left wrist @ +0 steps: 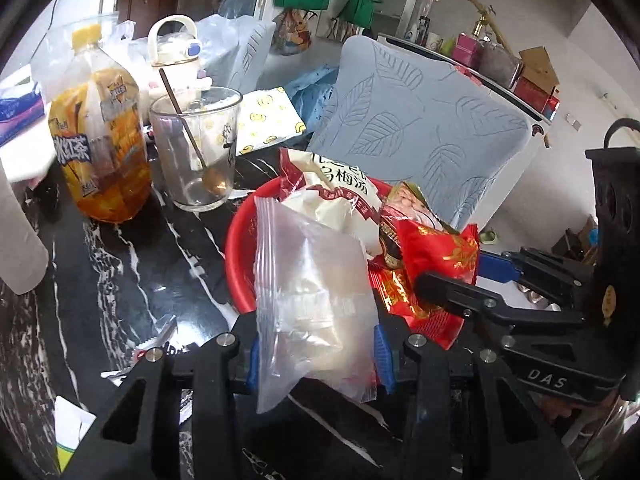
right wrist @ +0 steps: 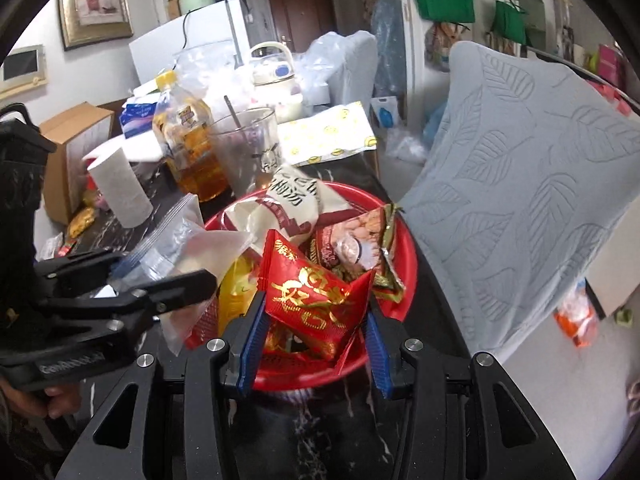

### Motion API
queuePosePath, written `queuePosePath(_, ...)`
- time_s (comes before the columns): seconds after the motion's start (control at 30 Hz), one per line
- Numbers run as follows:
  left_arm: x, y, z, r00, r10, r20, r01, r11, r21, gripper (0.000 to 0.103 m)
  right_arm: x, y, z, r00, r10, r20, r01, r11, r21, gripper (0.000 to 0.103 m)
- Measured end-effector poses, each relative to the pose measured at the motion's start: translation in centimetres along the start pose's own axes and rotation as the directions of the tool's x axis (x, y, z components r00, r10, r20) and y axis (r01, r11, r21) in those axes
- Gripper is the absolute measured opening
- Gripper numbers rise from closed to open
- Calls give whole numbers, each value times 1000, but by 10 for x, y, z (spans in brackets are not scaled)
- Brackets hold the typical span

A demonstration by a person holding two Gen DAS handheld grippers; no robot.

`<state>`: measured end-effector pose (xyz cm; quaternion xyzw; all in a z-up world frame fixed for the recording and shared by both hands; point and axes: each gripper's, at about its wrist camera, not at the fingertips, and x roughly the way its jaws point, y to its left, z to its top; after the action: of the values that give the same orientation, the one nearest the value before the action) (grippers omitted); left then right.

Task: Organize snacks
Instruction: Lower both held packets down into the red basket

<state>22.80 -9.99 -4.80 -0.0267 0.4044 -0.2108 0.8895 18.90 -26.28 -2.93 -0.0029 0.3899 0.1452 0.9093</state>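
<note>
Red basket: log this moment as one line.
left claw: shut on clear zip bag | right claw: shut on red packet | both over red basket | basket holds snack packs

Basket crowded — chair (probably) blocks right.

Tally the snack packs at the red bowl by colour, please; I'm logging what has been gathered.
Clear zip bag: 1
White pack: 1
Red packs: 2
Yellow pack: 1
Total: 5, as far as the pile in the red bowl shows.
</note>
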Motion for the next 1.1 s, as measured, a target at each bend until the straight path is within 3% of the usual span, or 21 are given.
queuePosePath(0.53, 11, -4, 1, 1000, 14, -19, -13, 1000, 18, 42, 16, 5, -4, 1000, -14, 1, 14, 1000, -9, 40)
queuePosePath(0.83, 19, -1, 9, 1000, 9, -15, -8, 998, 62, 42, 18, 3, -3, 999, 34, -18, -34, 999, -12, 40)
queuePosePath(0.97, 20, 0, 16, 1000, -2, -26, 5, 996, 93, 42, 16, 9, -5, 999, 26, -28, -26, 1000, -17, 46)
queuePosePath(1.1, 15, 2, 19, 1000, -23, -19, 25, 996, 82, 42, 10, 10, -5, 1000, 18, -20, -18, 1000, -4, 65)
